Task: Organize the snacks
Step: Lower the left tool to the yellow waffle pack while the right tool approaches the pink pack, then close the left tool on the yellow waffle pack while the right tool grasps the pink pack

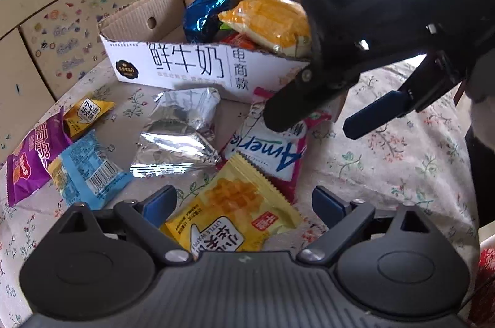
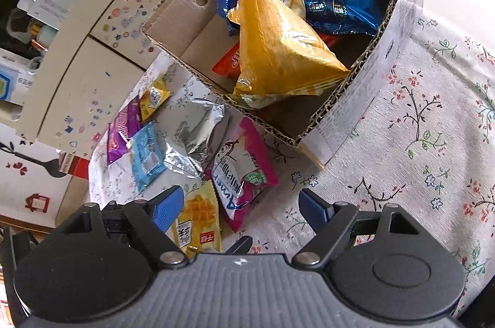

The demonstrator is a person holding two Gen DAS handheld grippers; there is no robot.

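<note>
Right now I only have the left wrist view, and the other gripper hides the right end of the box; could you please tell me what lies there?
Observer: A second blue packet lies at that end of the cardboard box, behind the yellow bag.
Operator: Thank you. Is any of the box's floor free?
Observer: Yes, the near corner in front of the yellow bag shows bare cardboard.
Operator: Is the right gripper carrying anything?
Observer: No, the right gripper is open and empty; the pink-edged packet lies on the table ahead of it.
</note>
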